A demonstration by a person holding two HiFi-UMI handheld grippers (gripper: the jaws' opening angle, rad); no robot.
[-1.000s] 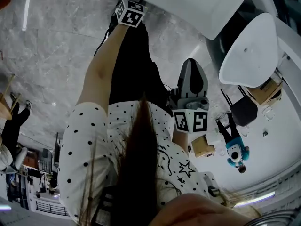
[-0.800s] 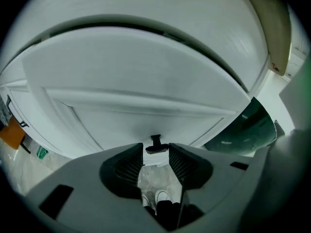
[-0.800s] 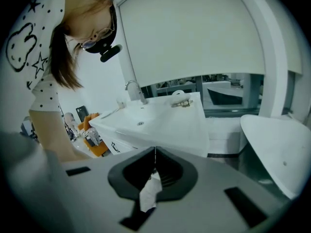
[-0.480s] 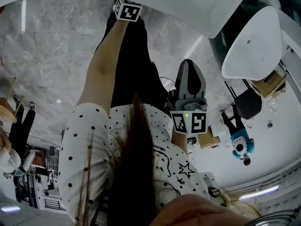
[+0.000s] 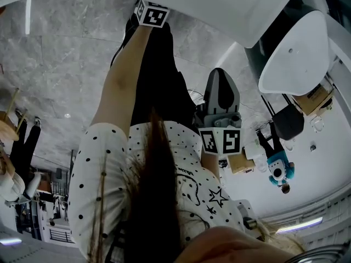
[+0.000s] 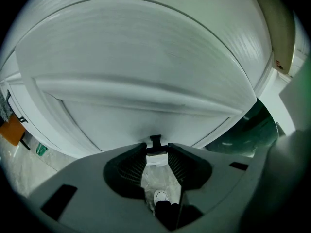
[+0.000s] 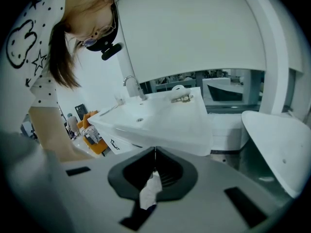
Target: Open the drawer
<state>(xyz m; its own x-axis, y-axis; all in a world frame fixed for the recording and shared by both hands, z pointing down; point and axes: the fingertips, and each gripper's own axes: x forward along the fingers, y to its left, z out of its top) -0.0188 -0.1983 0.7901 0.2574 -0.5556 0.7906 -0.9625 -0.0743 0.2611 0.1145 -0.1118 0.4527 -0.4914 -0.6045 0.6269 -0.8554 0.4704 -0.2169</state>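
Blocking much of the head view, the person's hair and dotted shirt [image 5: 164, 201] cover the lower frame. The bare left arm [image 5: 123, 75] reaches up to a marker cube [image 5: 152, 13] at the edge of a white cabinet, and the fingers beyond the cube are out of sight there.

In the left gripper view, the left gripper [image 6: 156, 152] is right up against the white drawer [image 6: 146, 62], whose front fills nearly the whole frame. The drawer's long axis runs side to side, with a raised ridge crossing it the same way. Its inside is not shown, and whether it is pulled out at all cannot be told. The ribbed fingers [image 6: 130, 165] stand narrowly apart, closed on the small black handle [image 6: 155, 141] held at their tips. Through the gap behind them, a shoe [image 6: 161, 198] and the floor show.

The right gripper [image 7: 154, 155] hangs well apart from the drawer, its fingers pressed tip to tip. A white scrap [image 7: 151, 191] lies in the hollow behind them. Ahead sits a white wash basin [image 7: 160, 120] with a faucet [image 7: 130, 84], and only its drain shows in the bowl.
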